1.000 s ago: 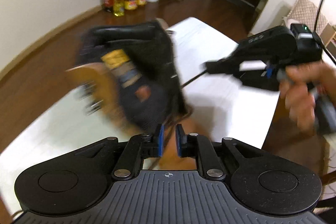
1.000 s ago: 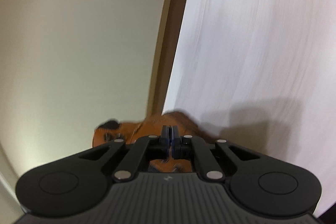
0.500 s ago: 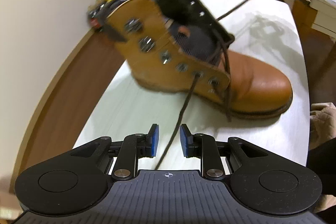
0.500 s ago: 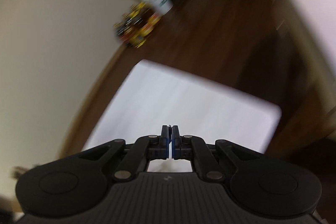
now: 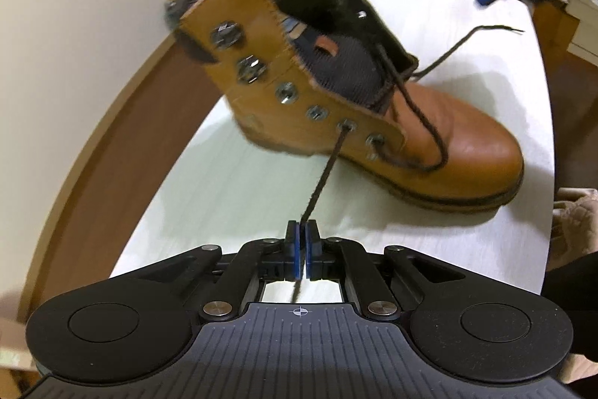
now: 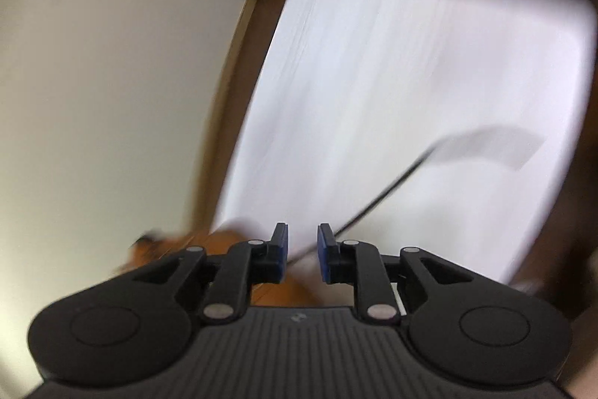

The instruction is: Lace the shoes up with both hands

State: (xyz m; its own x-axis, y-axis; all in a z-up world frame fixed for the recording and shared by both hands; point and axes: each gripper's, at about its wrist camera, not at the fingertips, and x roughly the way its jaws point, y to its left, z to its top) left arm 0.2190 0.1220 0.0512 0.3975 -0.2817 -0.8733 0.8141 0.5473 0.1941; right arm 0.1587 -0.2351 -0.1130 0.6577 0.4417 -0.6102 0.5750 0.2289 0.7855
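Boot point(image 5: 373, 107): tan, on white worktop point(image 5: 231, 197), toe to the right, open collar tilted far-left.
Left claw point(image 5: 301, 251): pinched tight on the near lace point(image 5: 321, 182), which runs taut from a low near-side eyelet point(image 5: 347, 126) straight back to the pads.
Right claw point(image 6: 302, 258): jaws opening, pads clear of everything; thin dark line passing between them, blurred, probably lace.
Far lace point(image 5: 467, 43): loose across worktop, tip far-right.
Key relation: far lace end nearer the right claw; long axis running from the boot's tongue out far-right.
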